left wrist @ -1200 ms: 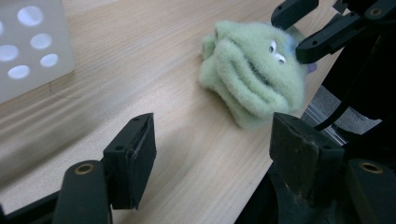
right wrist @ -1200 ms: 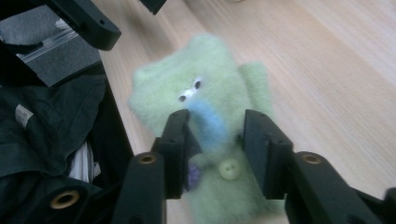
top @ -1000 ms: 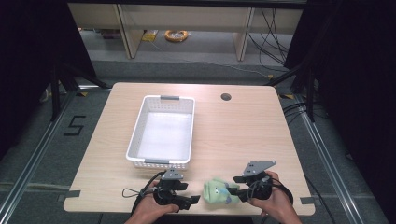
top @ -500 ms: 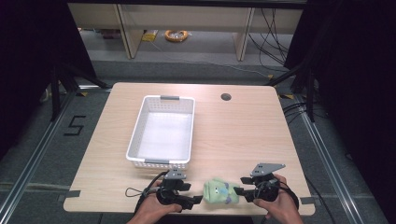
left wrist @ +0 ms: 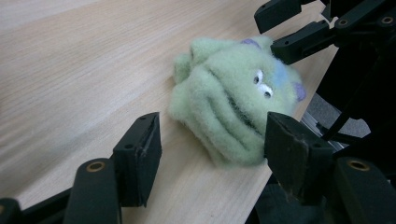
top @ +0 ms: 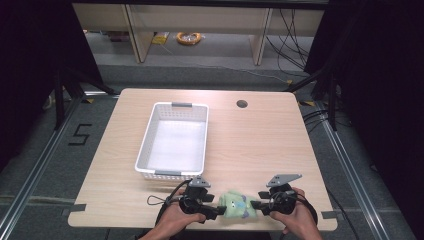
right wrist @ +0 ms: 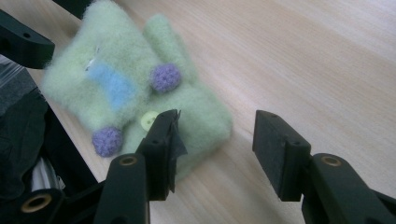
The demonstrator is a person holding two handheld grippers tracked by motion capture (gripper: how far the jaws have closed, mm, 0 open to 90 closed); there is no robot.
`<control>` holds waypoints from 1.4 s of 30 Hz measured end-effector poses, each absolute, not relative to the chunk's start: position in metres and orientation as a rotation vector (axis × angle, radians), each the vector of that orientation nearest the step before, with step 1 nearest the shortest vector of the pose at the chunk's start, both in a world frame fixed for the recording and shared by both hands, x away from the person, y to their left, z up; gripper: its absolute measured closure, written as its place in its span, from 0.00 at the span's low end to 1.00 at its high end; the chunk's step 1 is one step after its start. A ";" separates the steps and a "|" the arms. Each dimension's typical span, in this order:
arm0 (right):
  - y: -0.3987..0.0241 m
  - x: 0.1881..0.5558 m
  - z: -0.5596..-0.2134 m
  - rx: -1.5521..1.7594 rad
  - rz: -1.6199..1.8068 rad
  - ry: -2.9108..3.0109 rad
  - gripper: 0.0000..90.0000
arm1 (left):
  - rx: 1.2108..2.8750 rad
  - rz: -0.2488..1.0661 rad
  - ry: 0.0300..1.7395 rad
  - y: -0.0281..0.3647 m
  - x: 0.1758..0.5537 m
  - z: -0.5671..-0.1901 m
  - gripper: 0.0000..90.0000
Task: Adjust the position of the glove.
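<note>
A lab recording station is indicated: pale wooden counter (top: 260, 145) enclosed by black curtains (top: 385, 100), taped floor markings (top: 80, 135), loose cables (top: 295, 30).

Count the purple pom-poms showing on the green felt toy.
3: on the green felt toy, one purple pom-pom upper middle, one lower left, one at its right edge. More may be hidden underneath.

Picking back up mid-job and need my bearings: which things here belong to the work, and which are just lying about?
In the job:
green plush toy
left gripper, jaws just closing, not yet gripping
right gripper, open
white basket, probably

Lying about:
yellow coil on the floor
table's cable hole
</note>
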State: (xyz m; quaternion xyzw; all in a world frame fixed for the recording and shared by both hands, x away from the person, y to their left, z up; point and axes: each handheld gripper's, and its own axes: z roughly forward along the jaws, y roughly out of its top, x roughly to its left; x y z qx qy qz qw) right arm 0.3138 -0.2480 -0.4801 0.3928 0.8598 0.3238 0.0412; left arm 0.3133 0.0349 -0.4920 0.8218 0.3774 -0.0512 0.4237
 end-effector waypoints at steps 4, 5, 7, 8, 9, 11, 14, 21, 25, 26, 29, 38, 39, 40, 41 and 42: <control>-0.245 0.313 -0.477 1.197 1.044 2.606 0.57 | 2.077 -0.129 0.939 0.029 0.314 -0.494 0.43; -0.244 0.314 -0.477 1.189 1.037 2.602 0.57 | 2.086 -0.131 0.939 0.028 0.315 -0.494 0.44; -0.239 0.315 -0.479 1.192 1.042 2.618 0.56 | 2.093 -0.128 0.932 0.025 0.315 -0.496 0.46; -0.238 0.315 -0.478 1.179 1.010 2.643 0.56 | 2.099 -0.134 0.929 0.024 0.315 -0.496 0.47; -0.236 0.315 -0.481 1.195 1.026 2.629 0.56 | 2.105 -0.134 0.929 0.023 0.316 -0.497 0.47; -0.236 0.316 -0.480 1.193 0.987 2.649 0.56 | 2.102 -0.131 0.938 0.021 0.315 -0.498 0.48; -0.238 0.317 -0.483 1.227 0.993 2.644 0.57 | 2.104 -0.140 0.934 0.018 0.315 -0.498 0.50; -0.240 0.320 -0.490 1.290 1.011 2.660 0.58 | 2.112 -0.148 0.913 0.012 0.313 -0.503 0.54; -0.242 0.319 -0.493 1.345 1.049 2.662 0.59 | 2.115 -0.152 0.892 0.011 0.313 -0.504 0.58; -0.242 0.319 -0.493 1.347 1.042 2.670 0.59 | 2.108 -0.162 0.898 0.012 0.313 -0.505 0.60; -0.243 0.321 -0.496 1.340 1.069 2.677 0.61 | 2.088 -0.177 0.902 0.012 0.313 -0.506 0.66; -0.244 0.320 -0.496 1.297 1.132 2.715 0.80 | 2.075 -0.188 0.873 0.013 0.312 -0.505 0.78; -0.244 0.320 -0.496 1.297 1.132 2.715 0.80 | 2.067 -0.186 0.879 0.013 0.311 -0.505 0.78; -0.243 0.320 -0.496 1.286 1.138 2.716 0.80 | 2.080 -0.183 0.860 0.014 0.312 -0.504 0.79; -0.242 0.318 -0.495 1.310 1.133 2.713 0.81 | 2.076 -0.172 0.866 0.014 0.311 -0.504 0.80; -0.243 0.319 -0.495 1.282 1.134 2.707 0.82 | 2.077 -0.174 0.864 0.014 0.311 -0.503 0.81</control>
